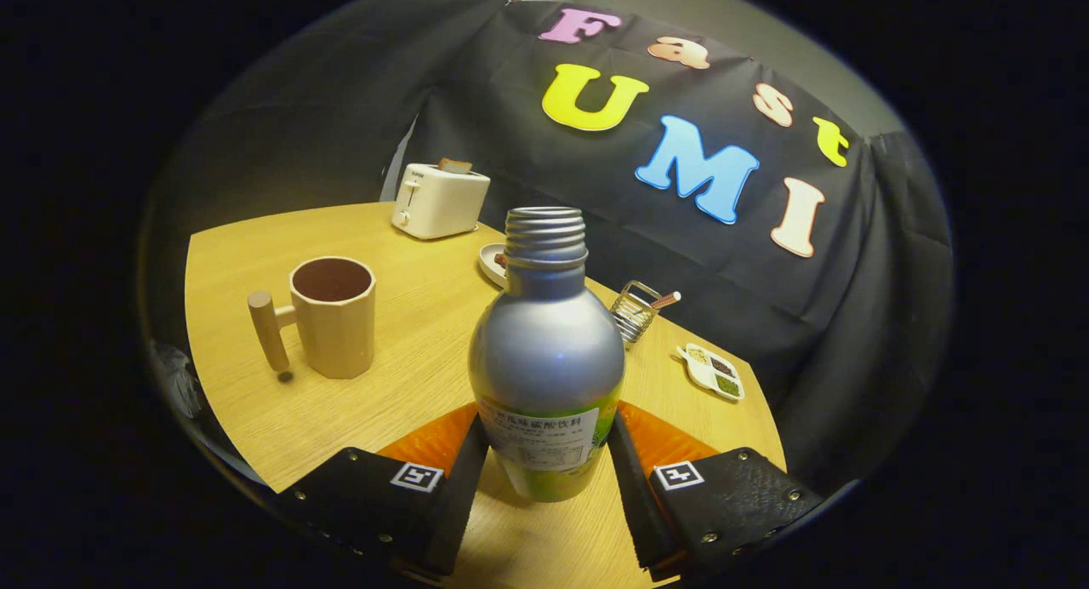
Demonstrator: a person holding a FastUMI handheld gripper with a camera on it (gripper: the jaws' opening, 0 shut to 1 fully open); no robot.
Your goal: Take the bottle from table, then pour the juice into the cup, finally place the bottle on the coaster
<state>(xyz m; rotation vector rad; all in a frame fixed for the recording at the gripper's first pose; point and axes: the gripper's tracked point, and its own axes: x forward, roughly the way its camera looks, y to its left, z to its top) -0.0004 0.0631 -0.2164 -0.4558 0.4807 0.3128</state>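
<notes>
A silver bottle (546, 351) with a green and white label and an open threaded neck stands upright between my fingers. My gripper (546, 427) is shut on the bottle, with both black fingers pressing on its lower, labelled part. An orange coaster (672, 443) shows on the wooden table (408, 376) on both sides of the bottle, just behind the fingers. I cannot tell whether the bottle rests on it or hangs just above. A beige faceted cup (333, 321) with a wooden peg handle stands ahead and to the left, with a dark inside.
A white toaster (438, 199) with a slice of bread sits at the table's far end. A small plate (492, 262) lies behind the bottle's neck. A wire basket (636, 310) and a divided snack dish (713, 372) stand to the right near the table's edge.
</notes>
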